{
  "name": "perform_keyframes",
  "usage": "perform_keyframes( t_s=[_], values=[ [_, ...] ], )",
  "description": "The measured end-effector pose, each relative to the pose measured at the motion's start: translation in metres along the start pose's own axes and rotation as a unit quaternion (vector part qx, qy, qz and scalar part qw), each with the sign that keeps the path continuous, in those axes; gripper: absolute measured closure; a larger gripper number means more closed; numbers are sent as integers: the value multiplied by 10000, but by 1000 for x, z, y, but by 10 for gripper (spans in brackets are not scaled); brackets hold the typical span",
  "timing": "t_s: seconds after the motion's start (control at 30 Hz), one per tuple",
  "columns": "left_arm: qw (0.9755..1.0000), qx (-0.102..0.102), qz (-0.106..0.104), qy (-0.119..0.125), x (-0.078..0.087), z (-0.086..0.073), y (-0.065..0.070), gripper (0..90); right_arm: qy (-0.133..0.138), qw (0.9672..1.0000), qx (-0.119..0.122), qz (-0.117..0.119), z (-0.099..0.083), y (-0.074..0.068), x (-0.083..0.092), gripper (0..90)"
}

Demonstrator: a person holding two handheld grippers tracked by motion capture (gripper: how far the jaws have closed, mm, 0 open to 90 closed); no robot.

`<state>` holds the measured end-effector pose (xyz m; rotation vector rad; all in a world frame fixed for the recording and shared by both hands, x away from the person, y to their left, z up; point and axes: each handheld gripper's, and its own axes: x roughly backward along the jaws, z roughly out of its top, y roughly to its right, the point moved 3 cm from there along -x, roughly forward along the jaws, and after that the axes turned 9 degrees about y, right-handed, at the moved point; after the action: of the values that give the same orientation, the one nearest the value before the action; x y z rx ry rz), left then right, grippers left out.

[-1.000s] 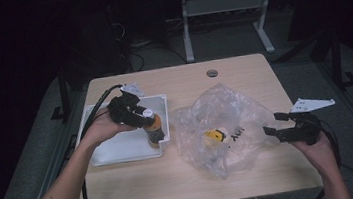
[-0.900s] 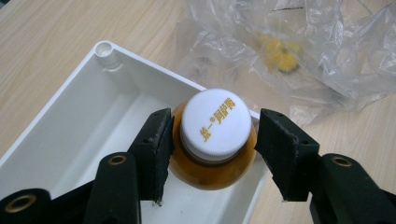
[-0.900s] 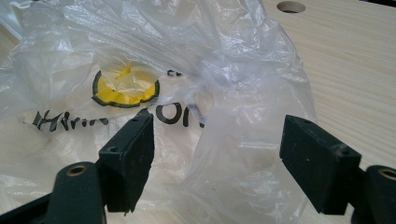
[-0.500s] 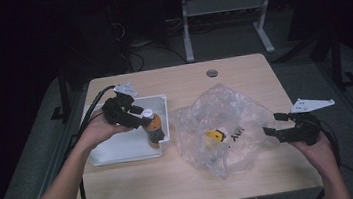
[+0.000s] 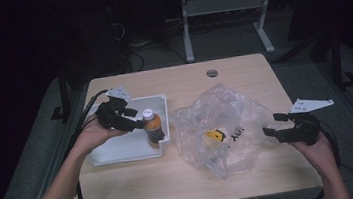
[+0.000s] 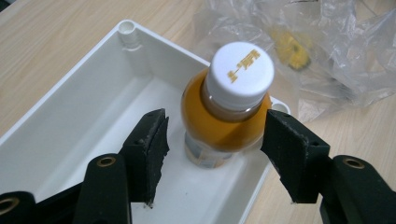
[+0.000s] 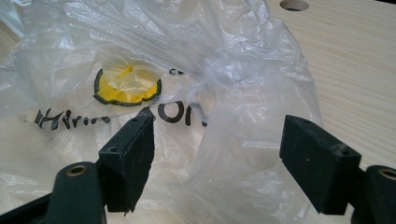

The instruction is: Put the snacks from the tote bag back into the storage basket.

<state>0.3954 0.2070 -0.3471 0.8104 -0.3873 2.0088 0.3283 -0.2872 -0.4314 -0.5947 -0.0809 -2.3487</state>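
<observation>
A: Starting at the left of the high view, what is different around the left gripper [image 5: 134, 122]?

B: Its jaws have just been opening. A second ago they sat tighter around the bottle [image 5: 152, 127]; now, in the left gripper view, both black pads stand clear of the bottle's amber sides, with a gap on each side. The bottle [image 6: 232, 105] is between them but not pressed.

A: So where is the bottle?

B: Upright in the white tray [image 5: 120, 151], at the tray's right end near the corner, left of centre in the high view. It has stayed in that same corner across the last second, white cap up.

A: And what does that mean for the work?

B: I judge the bottle is delivered and being let go. It stands by itself, so the hand only needs to back off without knocking the cap.

A: Moving right?

B: The crumpled clear plastic bag [image 5: 223, 129] lies mid-tabletop [image 5: 183, 179], something yellow showing through it. At the right edge the right gripper [image 5: 274, 124] has not shifted; its jaws are apart, the bag's edge [image 7: 224, 130] loose between them, neither pad pinching it.
</observation>
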Motion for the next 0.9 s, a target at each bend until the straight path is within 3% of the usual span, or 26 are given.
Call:
perform_keyframes(
  t_s=[0.9],
  values=[
    [9992,317,182,181,10,-36,-7,372,-11,10000,-27,-7,-1,0,0,253]
  ],
)
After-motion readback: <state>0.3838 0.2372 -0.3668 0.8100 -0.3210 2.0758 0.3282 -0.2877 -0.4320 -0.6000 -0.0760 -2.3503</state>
